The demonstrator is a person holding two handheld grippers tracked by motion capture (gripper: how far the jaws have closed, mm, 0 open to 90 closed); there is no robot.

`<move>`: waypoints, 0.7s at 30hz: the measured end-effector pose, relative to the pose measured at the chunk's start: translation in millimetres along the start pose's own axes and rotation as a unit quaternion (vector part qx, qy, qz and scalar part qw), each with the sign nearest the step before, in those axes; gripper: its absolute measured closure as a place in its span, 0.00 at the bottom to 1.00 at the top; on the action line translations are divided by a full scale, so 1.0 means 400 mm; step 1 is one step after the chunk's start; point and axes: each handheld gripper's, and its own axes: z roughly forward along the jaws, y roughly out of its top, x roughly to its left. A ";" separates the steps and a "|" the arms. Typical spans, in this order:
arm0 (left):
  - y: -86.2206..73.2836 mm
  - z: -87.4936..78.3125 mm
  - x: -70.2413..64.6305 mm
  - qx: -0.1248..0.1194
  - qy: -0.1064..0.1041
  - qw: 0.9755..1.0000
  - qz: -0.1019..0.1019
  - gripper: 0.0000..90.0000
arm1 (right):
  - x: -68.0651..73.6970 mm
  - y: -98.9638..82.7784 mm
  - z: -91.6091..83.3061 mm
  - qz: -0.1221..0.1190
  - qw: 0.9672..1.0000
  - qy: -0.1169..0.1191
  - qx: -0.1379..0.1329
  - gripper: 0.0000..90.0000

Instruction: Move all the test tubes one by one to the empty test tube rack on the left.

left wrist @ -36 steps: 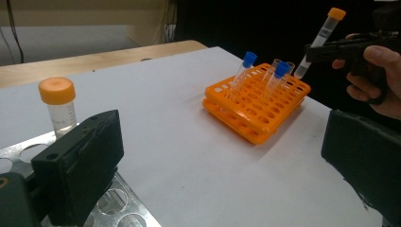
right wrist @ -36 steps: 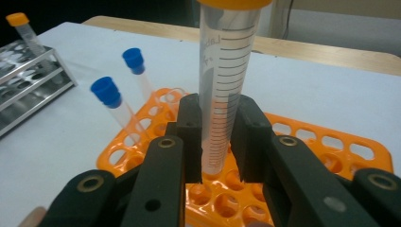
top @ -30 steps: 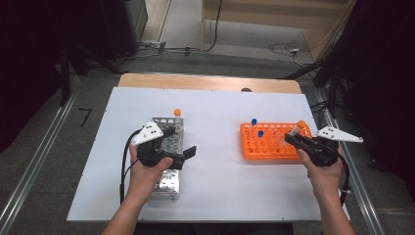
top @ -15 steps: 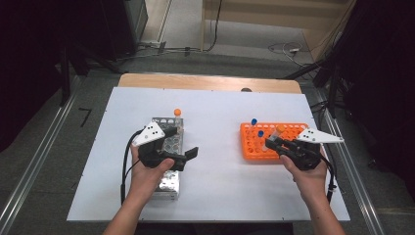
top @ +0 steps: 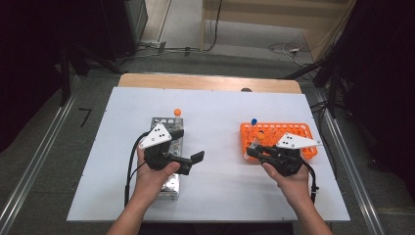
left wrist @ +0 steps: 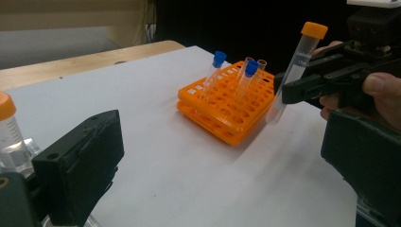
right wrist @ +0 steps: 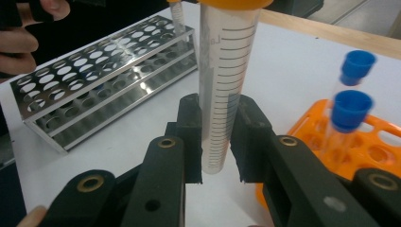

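Tube [right wrist: 222, 90] now farther left, rack-clear.

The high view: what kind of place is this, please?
Probably a lab bench set up for recording: a white table with an orange tube rack, a metal rack, and cables on the floor behind.
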 end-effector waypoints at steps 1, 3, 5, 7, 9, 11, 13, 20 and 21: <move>0.000 0.001 -0.002 0.000 -0.002 1.000 0.000 0.00 | 0.005 0.000 0.004 0.000 1.000 0.004 0.000 0.81; 0.001 0.003 -0.006 0.000 -0.007 1.000 0.001 0.00 | 0.014 0.000 0.012 -0.003 1.000 0.012 0.002 0.81; 0.000 0.007 -0.013 -0.001 -0.012 1.000 0.001 0.00 | 0.029 0.001 0.022 -0.009 1.000 0.022 0.004 0.81; 0.000 0.011 -0.019 -0.001 -0.017 1.000 0.001 0.00 | 0.034 0.001 0.025 -0.011 1.000 0.024 0.005 0.81; 0.000 0.015 -0.024 0.000 -0.022 1.000 0.002 0.01 | 0.043 0.001 0.031 -0.014 0.999 0.030 0.007 0.81; -0.001 0.018 -0.030 0.000 -0.026 1.000 0.002 0.02 | 0.052 0.001 0.037 -0.017 0.999 0.036 0.008 0.81; 0.000 0.020 -0.035 0.001 -0.031 1.000 0.003 0.02 | 0.062 0.002 0.043 -0.022 0.999 0.042 0.010 0.81; 0.000 0.032 -0.054 0.000 -0.052 0.999 0.002 0.07 | 0.099 0.005 0.062 -0.036 0.997 0.060 0.016 0.81; 0.001 0.035 -0.057 0.001 -0.055 0.998 0.004 0.08 | 0.104 0.005 0.065 -0.038 0.997 0.063 0.018 0.81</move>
